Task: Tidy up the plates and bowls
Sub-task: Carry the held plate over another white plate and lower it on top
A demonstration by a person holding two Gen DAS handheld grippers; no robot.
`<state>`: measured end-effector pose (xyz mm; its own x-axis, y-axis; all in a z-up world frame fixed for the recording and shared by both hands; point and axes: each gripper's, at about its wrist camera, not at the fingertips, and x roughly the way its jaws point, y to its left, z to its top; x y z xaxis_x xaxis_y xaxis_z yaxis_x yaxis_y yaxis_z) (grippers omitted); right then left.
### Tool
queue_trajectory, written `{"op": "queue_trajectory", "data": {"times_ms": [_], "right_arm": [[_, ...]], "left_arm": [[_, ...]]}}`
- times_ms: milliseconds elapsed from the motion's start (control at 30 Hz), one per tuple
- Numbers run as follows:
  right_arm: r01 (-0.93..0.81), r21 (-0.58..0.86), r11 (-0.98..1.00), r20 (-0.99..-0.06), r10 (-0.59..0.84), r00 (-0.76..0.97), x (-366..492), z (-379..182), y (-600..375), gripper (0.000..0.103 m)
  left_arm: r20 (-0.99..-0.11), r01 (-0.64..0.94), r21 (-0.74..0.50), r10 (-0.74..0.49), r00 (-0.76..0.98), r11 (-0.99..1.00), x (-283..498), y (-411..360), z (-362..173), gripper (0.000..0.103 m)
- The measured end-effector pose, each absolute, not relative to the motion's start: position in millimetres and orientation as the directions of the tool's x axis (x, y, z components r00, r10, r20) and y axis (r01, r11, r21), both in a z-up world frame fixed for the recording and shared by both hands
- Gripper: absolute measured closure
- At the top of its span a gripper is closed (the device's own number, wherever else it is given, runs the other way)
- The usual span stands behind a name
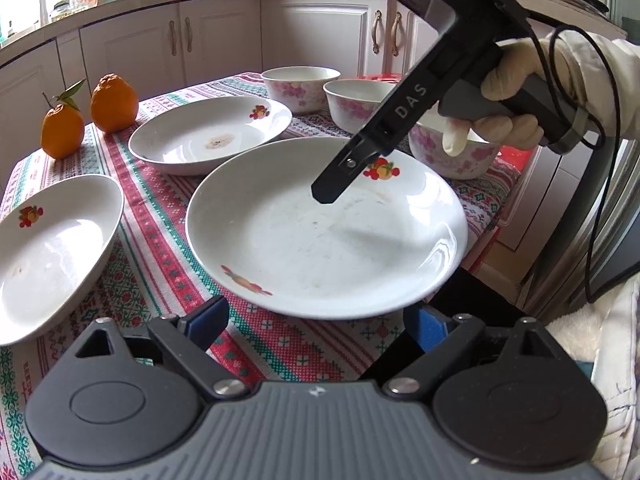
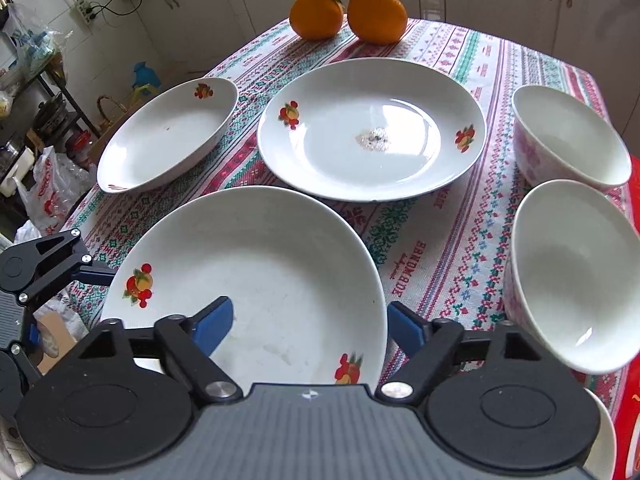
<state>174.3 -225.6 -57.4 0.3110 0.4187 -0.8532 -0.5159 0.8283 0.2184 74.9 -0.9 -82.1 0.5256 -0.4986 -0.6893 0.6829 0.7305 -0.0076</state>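
A: Where does the nearest plate (image 2: 256, 276) lie relative to the right gripper (image 2: 308, 326)?

B: Directly under and ahead of it. In the right wrist view one blue pad hangs over the plate's inner slope and the other stands just outside the rim, so the rim runs between the jaws. The jaws are apart, and neither pad can be seen pressing on the plate; nothing is gripped.

A: And the left gripper (image 1: 316, 322)?

B: Also parted and empty, poised at the same plate's near edge in its own view, one pad over the cloth and the other by the table's corner. The two grippers face the plate from opposite sides; the right one, reaching in over the well, appears the nearer to a hold.

A: Has the plate a long axis?

B: None; it is round, so any point of the rim serves. What matters is that the rim should pass between the pads.

A: Neighbours and free room?

B: Beyond the right gripper lies the second plate (image 2: 372, 132), close to the first but apart from it. To its far left is a third plate (image 2: 168, 136) near the table edge; to its right are the bowls (image 2: 572, 272), the closest just beside the gripper. Two oranges (image 2: 348, 10) stand at the far end. Patterned tablecloth (image 2: 432, 240) is bare between plate and bowls, so the likely clear path is upward.
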Motion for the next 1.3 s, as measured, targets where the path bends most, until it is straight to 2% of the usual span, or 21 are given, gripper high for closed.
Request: {"op": "queue_trajectory", "data": {"times_ms": [300,1300], "right_arm": [[-0.528,0.265,0.807,-0.844,0.459,0.278,181,-58,-228,0.024],[-0.533,0.303,0.79,-0.822,0.5,0.273,182,-46,-226,0.026]], "left_arm": [[-0.684,0.697,-0.022,-0.519,0.512,0.717,77,-1,-82,0.009],[-0.673,0.709,-0.043,-0.545,0.5,0.704,77,8,-74,0.011]]}}
